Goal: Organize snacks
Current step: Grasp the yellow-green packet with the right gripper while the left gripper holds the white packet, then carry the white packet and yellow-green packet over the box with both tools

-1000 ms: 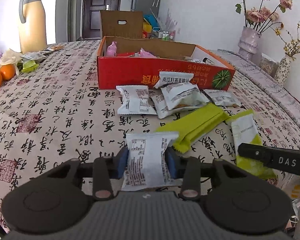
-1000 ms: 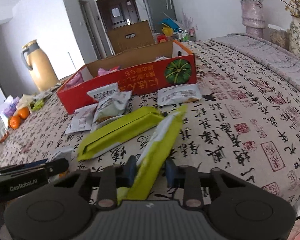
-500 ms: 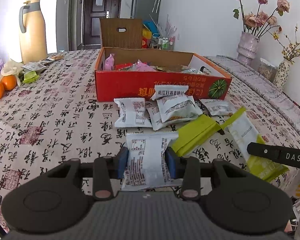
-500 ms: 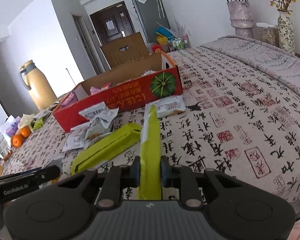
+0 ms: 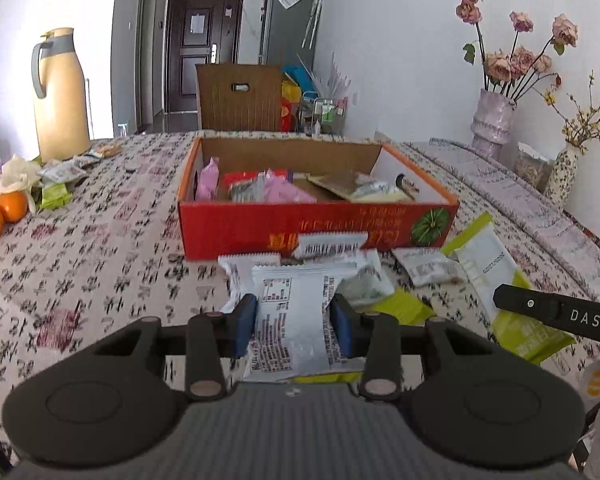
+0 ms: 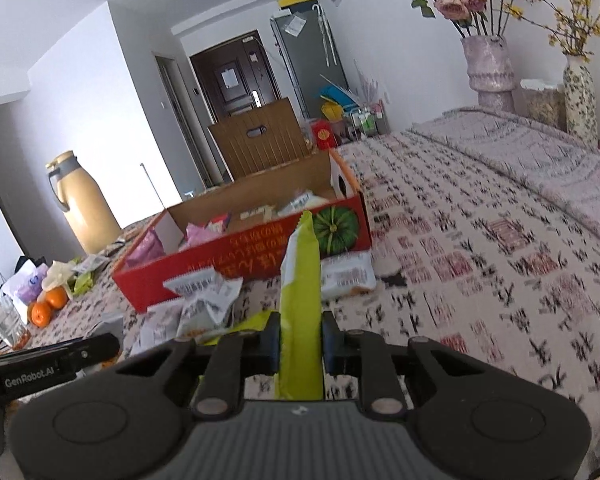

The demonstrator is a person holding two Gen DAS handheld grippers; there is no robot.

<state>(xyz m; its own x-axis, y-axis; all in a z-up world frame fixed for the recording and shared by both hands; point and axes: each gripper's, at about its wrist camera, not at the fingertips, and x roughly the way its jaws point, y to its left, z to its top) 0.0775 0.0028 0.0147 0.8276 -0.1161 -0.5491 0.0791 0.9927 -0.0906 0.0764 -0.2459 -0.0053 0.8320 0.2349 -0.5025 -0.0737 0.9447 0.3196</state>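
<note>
The left claw (image 5: 293,320) is clamped on a white snack packet (image 5: 292,316), the right claw (image 6: 300,338) on a green packet (image 6: 302,300), both above the tabletop's (image 5: 100,248) near edge. Step: carry. Next, release over the red box (image 5: 236,228).

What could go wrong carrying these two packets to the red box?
1. The green packet is pinched near one end by the right gripper; it may flop or slip.
2. The white packet in the left gripper could snag the box front wall if carried low.
</note>
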